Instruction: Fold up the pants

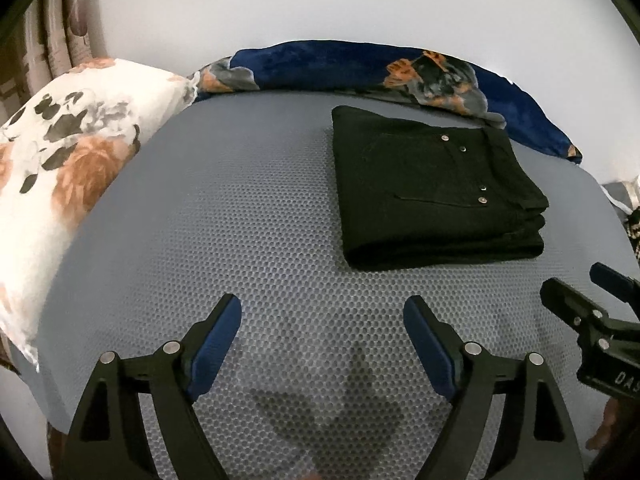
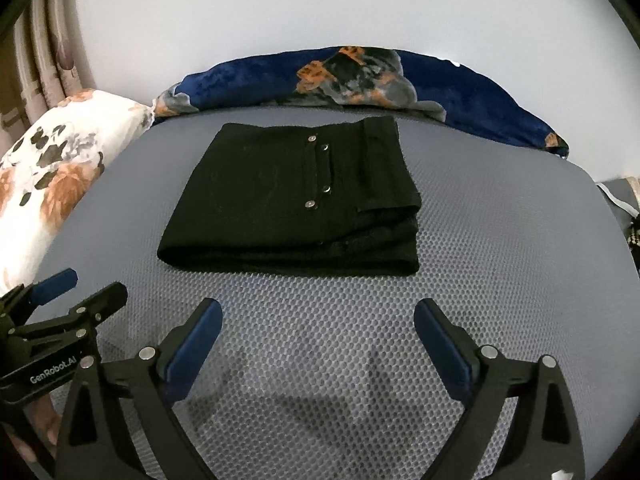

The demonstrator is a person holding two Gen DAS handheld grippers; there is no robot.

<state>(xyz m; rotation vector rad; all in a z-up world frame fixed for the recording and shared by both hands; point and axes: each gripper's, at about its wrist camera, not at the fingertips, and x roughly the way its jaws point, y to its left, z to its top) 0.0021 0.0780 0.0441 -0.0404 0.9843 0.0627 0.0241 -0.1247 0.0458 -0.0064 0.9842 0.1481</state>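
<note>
The black pants (image 1: 432, 192) lie folded into a compact rectangular stack on the grey honeycomb mat (image 1: 240, 240), with silver rivets on top. They also show in the right wrist view (image 2: 296, 204), in the middle of the mat (image 2: 500, 260). My left gripper (image 1: 322, 312) is open and empty, hovering over the mat short of the pants and to their left. My right gripper (image 2: 318, 318) is open and empty, just in front of the stack's near fold. Each gripper shows at the other view's edge, the right one (image 1: 576, 288) and the left one (image 2: 88, 288).
A white floral pillow (image 1: 60, 168) lies left of the mat. A dark blue floral blanket (image 1: 360, 64) is bunched along the far edge against a white wall. Curtains hang at the far left (image 1: 52, 20).
</note>
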